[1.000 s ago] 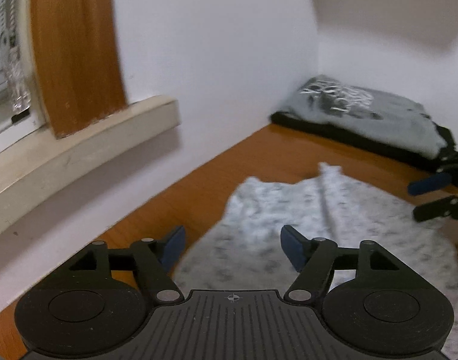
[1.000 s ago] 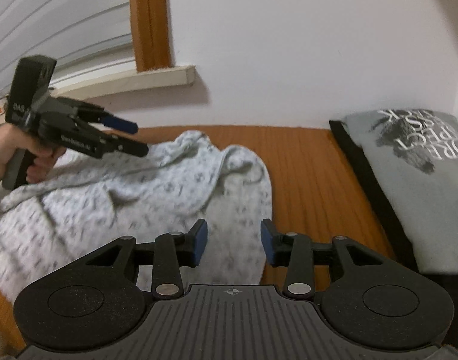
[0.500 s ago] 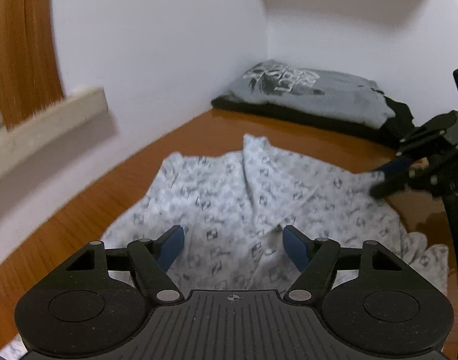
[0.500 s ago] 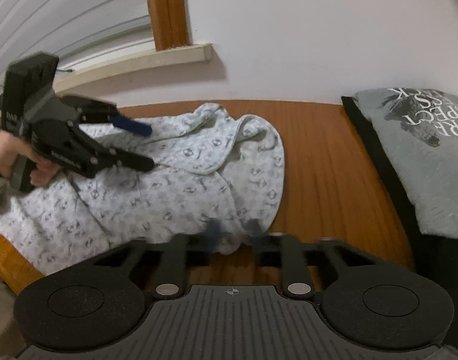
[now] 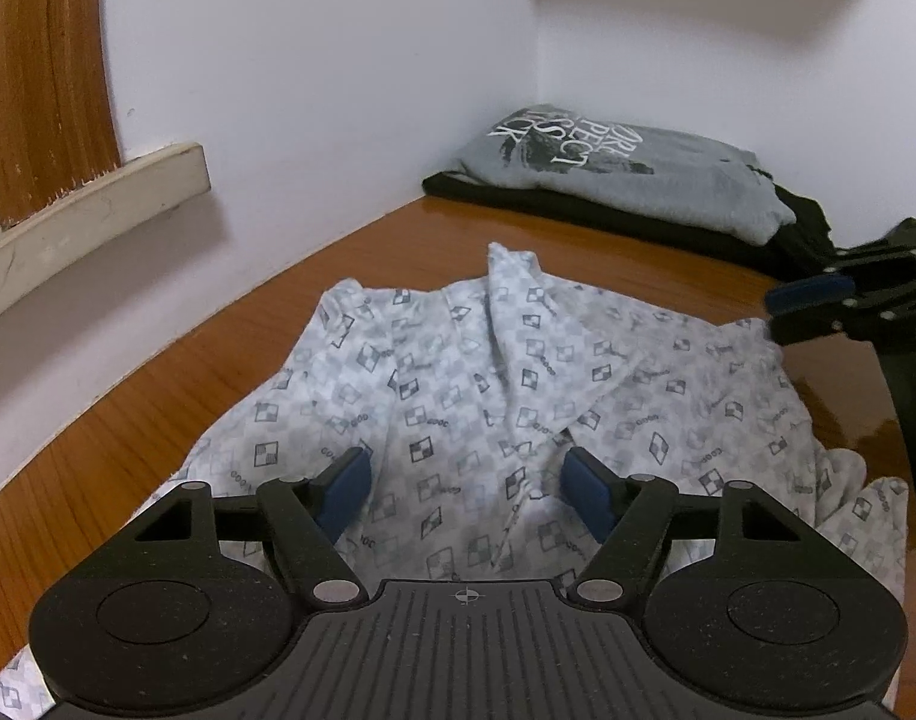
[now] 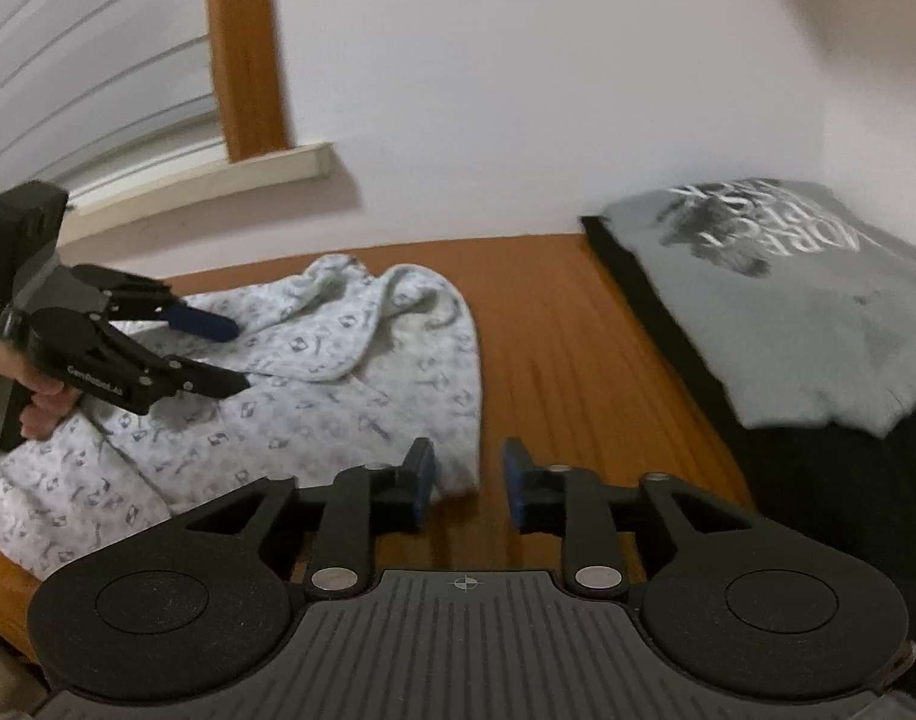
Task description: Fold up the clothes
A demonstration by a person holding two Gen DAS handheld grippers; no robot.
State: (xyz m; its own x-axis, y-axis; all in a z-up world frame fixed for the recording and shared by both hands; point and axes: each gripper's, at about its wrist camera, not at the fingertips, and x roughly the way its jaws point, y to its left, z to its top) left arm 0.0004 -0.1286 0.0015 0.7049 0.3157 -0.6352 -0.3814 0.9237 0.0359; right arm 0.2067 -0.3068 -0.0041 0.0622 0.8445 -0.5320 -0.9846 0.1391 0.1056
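A crumpled white patterned shirt (image 5: 494,396) lies rumpled on the wooden counter (image 5: 158,414), its far edge short of the wall and its near edge reaching the counter's front. Bare wood runs between it and a folded grey shirt (image 6: 776,300) stacked on black clothes (image 5: 584,213) in the corner. The left tool (image 5: 467,489) hangs just over the shirt, blue pads wide apart, gripping nothing. The right tool (image 6: 467,483) sits at the shirt's right edge, jaws opening, only bare wood between them.
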